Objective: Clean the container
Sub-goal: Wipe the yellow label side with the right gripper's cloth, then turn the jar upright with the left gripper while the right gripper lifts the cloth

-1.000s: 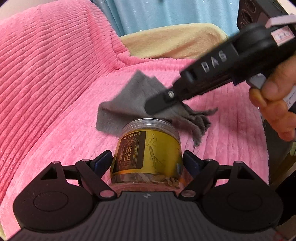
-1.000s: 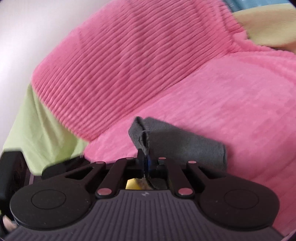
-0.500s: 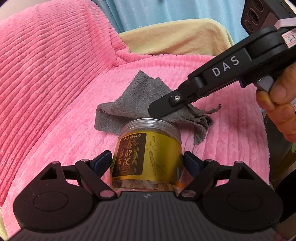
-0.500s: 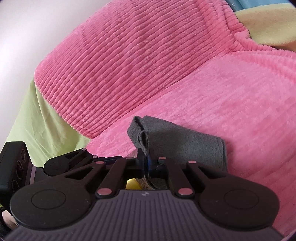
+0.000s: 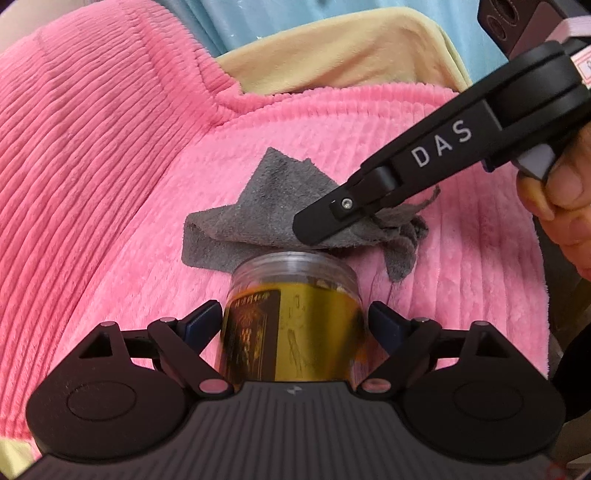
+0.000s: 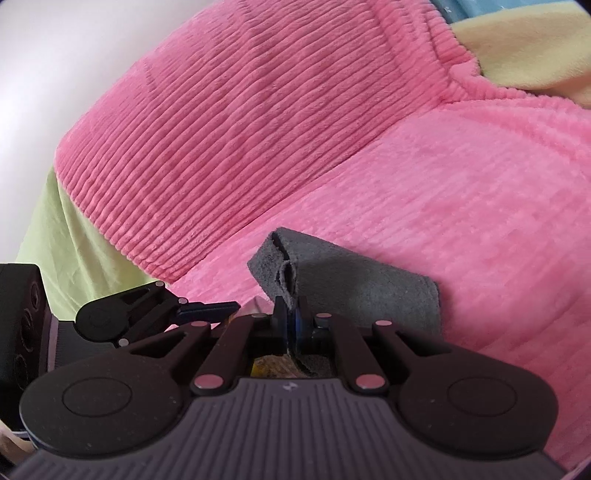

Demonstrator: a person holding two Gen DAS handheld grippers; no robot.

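While the left gripper has its jaws clamped on the sides of the jar, the right gripper, jaws pinched on a grey cloth, rests that cloth on the jar's clear lid. Jar sits over the pink blanket; label blurred.

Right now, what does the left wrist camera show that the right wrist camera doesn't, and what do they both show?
Only the left wrist view shows the jar's gold label and clear lid, the left tongs clamped on its sides, the hand squeezing the right tool, and the blue curtain.

Only the right wrist view shows the right tongs pinched shut on the grey cloth, the white wall and the green cover.

Both show the cloth over the jar top, the pink blanket and the yellow cushion.
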